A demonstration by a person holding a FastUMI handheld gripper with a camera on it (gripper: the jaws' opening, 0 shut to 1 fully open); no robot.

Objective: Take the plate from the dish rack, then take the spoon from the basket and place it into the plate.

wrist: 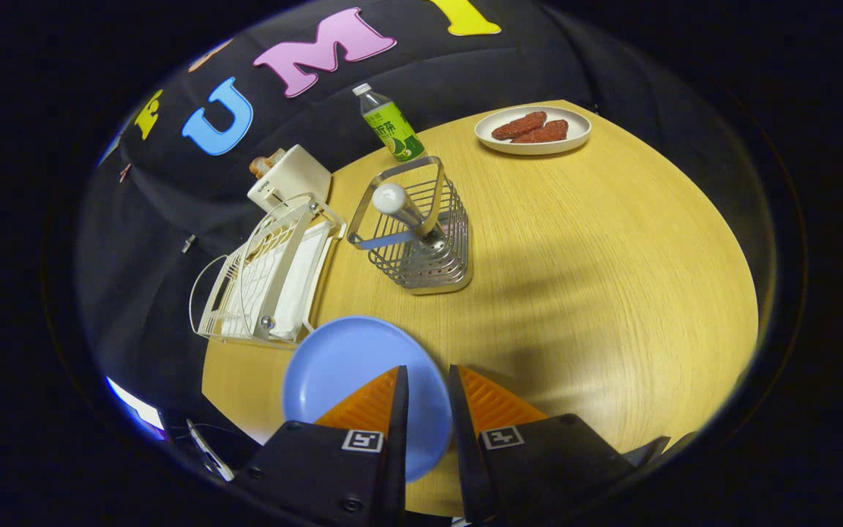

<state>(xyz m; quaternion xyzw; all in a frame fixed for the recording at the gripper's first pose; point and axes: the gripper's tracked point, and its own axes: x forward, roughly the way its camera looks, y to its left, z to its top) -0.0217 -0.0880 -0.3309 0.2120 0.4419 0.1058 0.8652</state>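
A blue plate point(345, 366) sits between my fingers with its rim in the narrow gap, and my gripper point(427, 380) is shut on it. The plate hangs just in front of the white wire dish rack point(268, 271), over the wooden table point(597, 278). Beyond the fingers stands a metal wire basket point(421, 241). A spoon point(399, 208) leans inside it with its rounded white handle end pointing up. The rack's slots hold no dishes.
A green-labelled bottle point(392, 128) stands behind the basket. A white plate with reddish-brown food point(533, 130) lies at the far side of the table. A white box point(290, 179) sits behind the rack. Bare tabletop stretches to the right of the basket.
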